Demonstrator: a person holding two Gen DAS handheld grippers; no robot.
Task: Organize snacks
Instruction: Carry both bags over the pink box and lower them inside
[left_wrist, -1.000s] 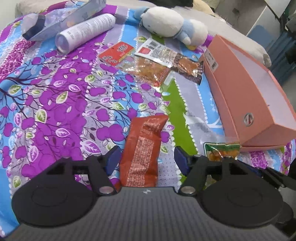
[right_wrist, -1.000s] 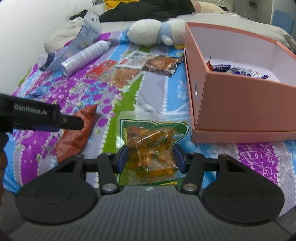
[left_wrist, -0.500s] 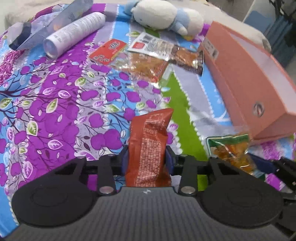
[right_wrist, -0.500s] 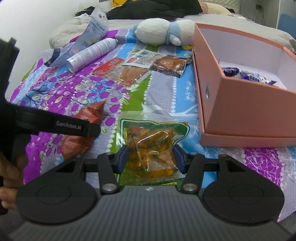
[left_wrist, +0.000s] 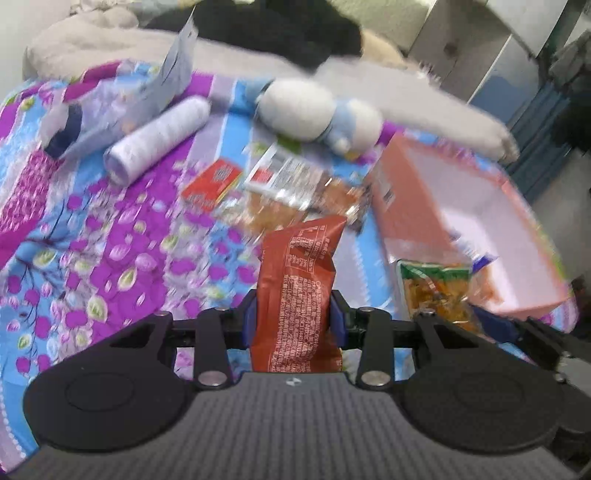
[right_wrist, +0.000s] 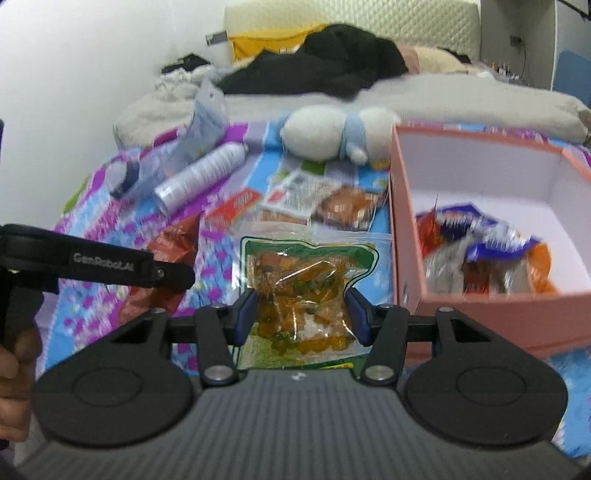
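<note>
Jaws of left gripper (left_wrist: 291, 319) clamped on red packet (left_wrist: 297, 295), packet upright between pads. Right gripper (right_wrist: 301, 314) jaws pinch clear snack bag (right_wrist: 303, 284); pink box (right_wrist: 410, 236) just right of them.

Motion blur is smearing the print on the flat red snack packet (left_wrist: 212, 180) and the white cylindrical bottle (left_wrist: 159, 144). The pink cardboard box's (right_wrist: 480, 310) near wall is hiding the lower parts of the crumpled foil wrappers (right_wrist: 484, 254), their labels unreadable.
</note>
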